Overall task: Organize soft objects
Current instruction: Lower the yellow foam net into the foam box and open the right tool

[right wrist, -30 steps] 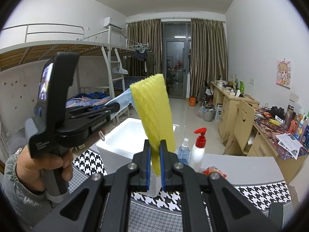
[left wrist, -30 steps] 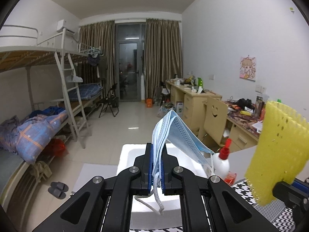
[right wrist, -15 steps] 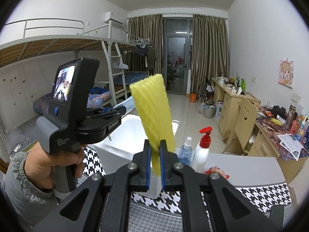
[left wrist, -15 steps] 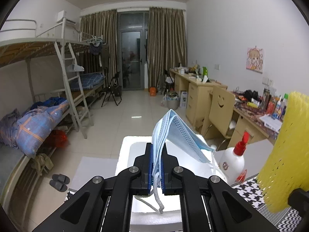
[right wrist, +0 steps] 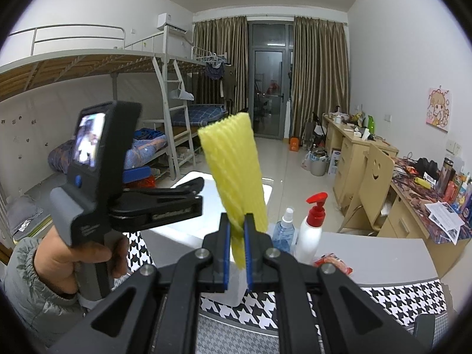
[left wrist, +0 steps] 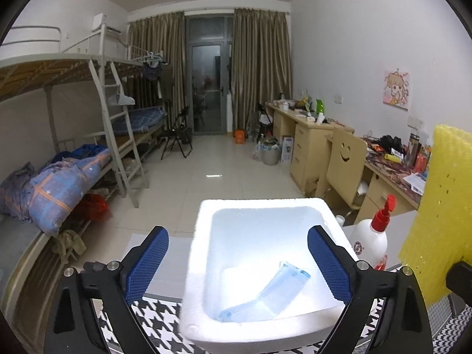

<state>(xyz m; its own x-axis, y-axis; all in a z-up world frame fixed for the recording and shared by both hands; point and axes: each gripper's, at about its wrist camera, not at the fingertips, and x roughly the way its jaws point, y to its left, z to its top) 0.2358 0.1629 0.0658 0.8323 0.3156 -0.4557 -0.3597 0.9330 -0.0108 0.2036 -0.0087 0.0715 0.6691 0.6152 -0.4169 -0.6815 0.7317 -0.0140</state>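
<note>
The white box (left wrist: 194, 265) looks like foam, matt and slightly grainy on its rim. Inside it, the blue face mask (left wrist: 267, 295) is thin pleated non-woven cloth, soft and dull. The yellow sleeve (right wrist: 236, 177) is foam netting, ribbed and spongy, pinched between blue pads (right wrist: 225, 253) with a fine rough texture on matt black plastic arms. Beside the box, the pump bottle (right wrist: 309, 233) is smooth glossy white plastic with a red top. The houndstooth cover (right wrist: 398, 298) under the box looks like woven cloth.
</note>
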